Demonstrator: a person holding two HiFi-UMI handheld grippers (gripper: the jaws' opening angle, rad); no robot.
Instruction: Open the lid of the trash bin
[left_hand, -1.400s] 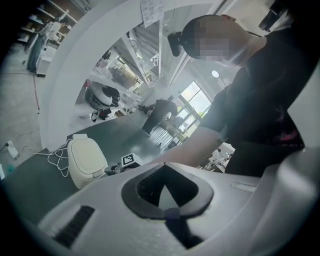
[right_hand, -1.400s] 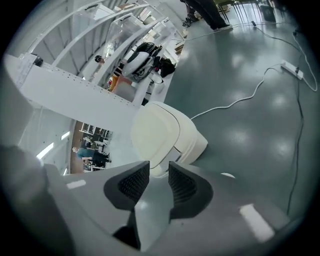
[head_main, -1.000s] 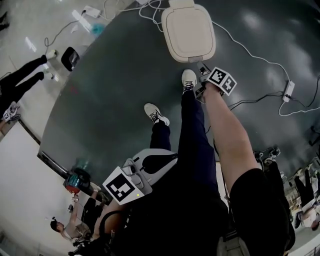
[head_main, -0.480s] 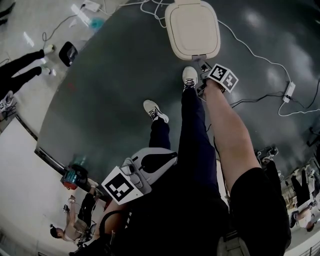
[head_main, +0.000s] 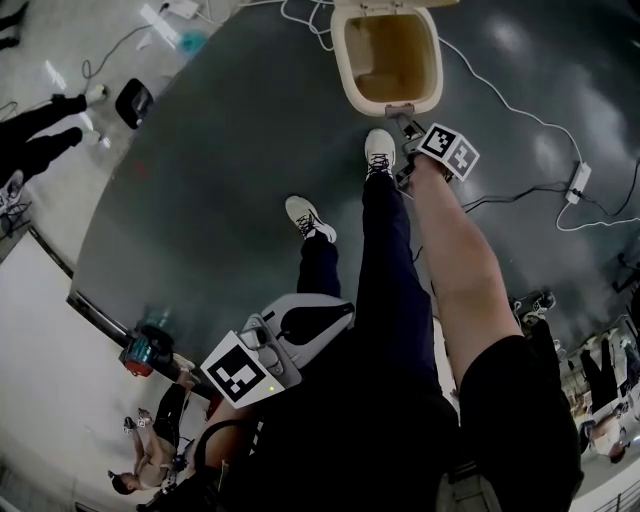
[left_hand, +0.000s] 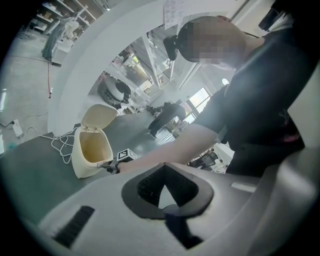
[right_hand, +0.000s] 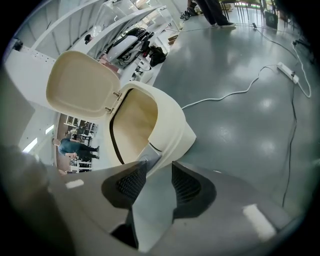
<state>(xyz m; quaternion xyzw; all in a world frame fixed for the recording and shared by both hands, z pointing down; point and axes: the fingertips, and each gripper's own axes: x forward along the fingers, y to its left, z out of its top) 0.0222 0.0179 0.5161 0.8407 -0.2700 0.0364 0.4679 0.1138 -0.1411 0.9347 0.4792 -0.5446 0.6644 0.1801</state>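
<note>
Trash bin (right_hand: 175, 127) on the floor (right_hand: 240, 75) at 12 o'clock from the right gripper (right_hand: 158, 163), long axis 6-to-12, lid (right_hand: 82, 85) already up at 10 o'clock; right jaws have just been opening, now released, grey front catch (right_hand: 150, 156) at their tips; left gripper (left_hand: 164, 164) clenched empty, well back; no writing legible.

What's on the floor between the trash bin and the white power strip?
A white cable lies there on bare grey floor, running from beside the trash bin to the power strip; the right gripper view shows it.
</note>
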